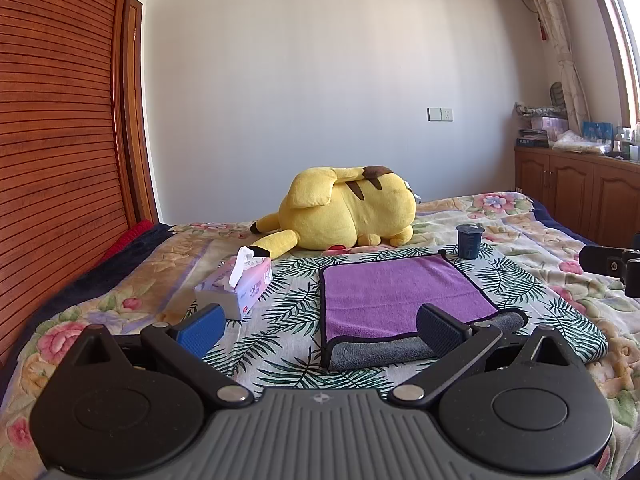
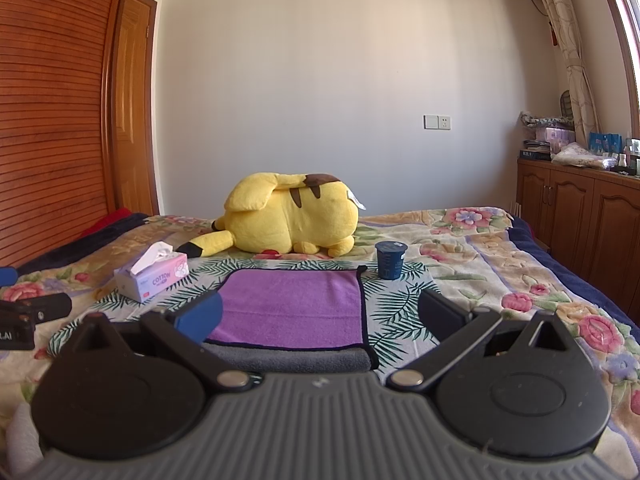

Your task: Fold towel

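A purple towel (image 1: 394, 294) with a grey underside and black trim lies flat on a leaf-print cloth (image 1: 280, 308) on the bed. Its near edge shows a grey strip under the purple layer. It also shows in the right wrist view (image 2: 292, 308). My left gripper (image 1: 320, 326) is open and empty, just short of the towel's near edge, toward its left corner. My right gripper (image 2: 320, 316) is open and empty, its fingers either side of the towel's near edge. Part of the right gripper (image 1: 612, 266) shows at the right edge of the left wrist view.
A tissue box (image 1: 240, 286) stands left of the towel. A dark blue cup (image 1: 469, 241) stands at the towel's far right corner. A yellow plush toy (image 1: 344, 212) lies behind. A wooden wardrobe (image 1: 60, 120) is at left, cabinets (image 1: 580, 196) at right.
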